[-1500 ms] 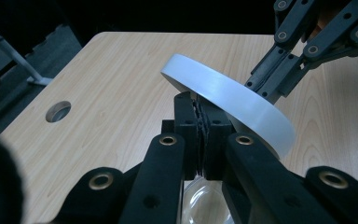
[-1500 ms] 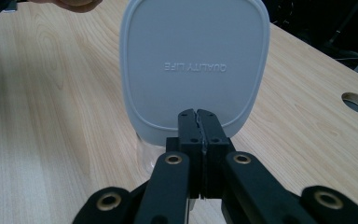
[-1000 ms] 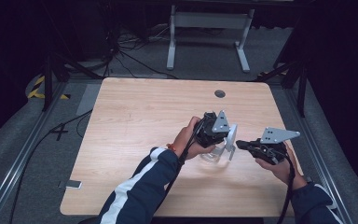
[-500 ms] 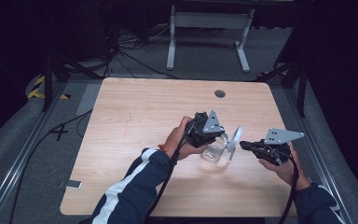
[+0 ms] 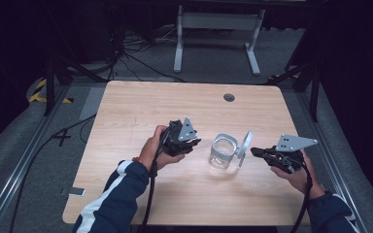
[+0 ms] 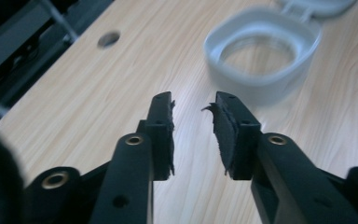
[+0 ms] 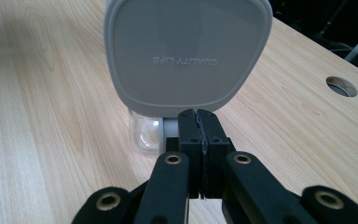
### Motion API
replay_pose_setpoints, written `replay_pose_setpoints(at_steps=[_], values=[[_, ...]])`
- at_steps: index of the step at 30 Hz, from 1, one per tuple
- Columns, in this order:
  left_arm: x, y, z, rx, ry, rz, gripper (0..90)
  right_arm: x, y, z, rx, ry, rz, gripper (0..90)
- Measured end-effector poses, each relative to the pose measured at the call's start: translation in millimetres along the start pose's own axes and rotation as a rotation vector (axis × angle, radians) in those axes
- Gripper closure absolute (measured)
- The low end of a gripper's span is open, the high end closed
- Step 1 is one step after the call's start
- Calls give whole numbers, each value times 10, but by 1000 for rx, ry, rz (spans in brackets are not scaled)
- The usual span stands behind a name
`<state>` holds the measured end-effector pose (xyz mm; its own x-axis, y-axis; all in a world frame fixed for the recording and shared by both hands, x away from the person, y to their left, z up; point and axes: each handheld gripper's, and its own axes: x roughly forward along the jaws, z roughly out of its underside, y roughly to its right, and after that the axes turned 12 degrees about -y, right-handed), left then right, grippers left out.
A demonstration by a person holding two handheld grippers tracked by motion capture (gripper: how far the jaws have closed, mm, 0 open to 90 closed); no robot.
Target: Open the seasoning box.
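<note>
A clear jar (image 5: 222, 151) with a grey rim stands near the middle of the wooden table (image 5: 126, 111), between the two hands, and its grey lid (image 5: 244, 147) stands flipped up on a hinge at the side facing the right gripper (image 5: 253, 152). The work in hand appears to be opening or closing this hinged lid, and the jar sits open at this moment. In the right gripper view the jaws are pressed together with no gap, right at the lower edge of the lid (image 7: 189, 53), whose back carries raised lettering; whether they pinch a small tab there or merely touch it I cannot tell, since the jaw tips hide that spot. The left gripper (image 5: 194, 143) sits just beside the jar on the other side, apart from it, with its fingers (image 6: 161, 135) parted by a narrow gap and nothing between them; the jar's rim (image 6: 261, 51) lies ahead of them. If the lid is to be shut, the next move likely calls for the right gripper to push the lid over the rim while the left one steadies the jar's wall, because the light jar could slide or tip under a sideways push.
</note>
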<state>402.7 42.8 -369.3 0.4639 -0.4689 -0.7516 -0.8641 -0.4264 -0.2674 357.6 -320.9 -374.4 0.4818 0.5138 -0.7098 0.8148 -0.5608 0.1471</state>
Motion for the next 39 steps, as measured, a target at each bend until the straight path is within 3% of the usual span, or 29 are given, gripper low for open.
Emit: replay_pose_setpoints(at_steps=[8, 9, 11, 19, 27, 39], values=[[-123, -74, 528, -50, -87, -44, 569, -31, -17, 50, -16, -34, 24, 892], [-123, -74, 528, -50, -87, -44, 564, -32, -19, 64, -14, -37, 27, 890], [-153, -106, 728, -90, -106, -53, 548, -46, -22, 90, -18, -49, 33, 882], [-209, -173, 1209, -194, -157, -70, 503, -96, -23, 251, -12, -82, 57, 827], [-252, -145, 1511, -217, -205, -99, 405, -107, -7, 460, 10, -139, 85, 710], [-260, -87, 1730, -234, -215, -65, 311, -152, 43, 813, 48, -173, 143, 545]])
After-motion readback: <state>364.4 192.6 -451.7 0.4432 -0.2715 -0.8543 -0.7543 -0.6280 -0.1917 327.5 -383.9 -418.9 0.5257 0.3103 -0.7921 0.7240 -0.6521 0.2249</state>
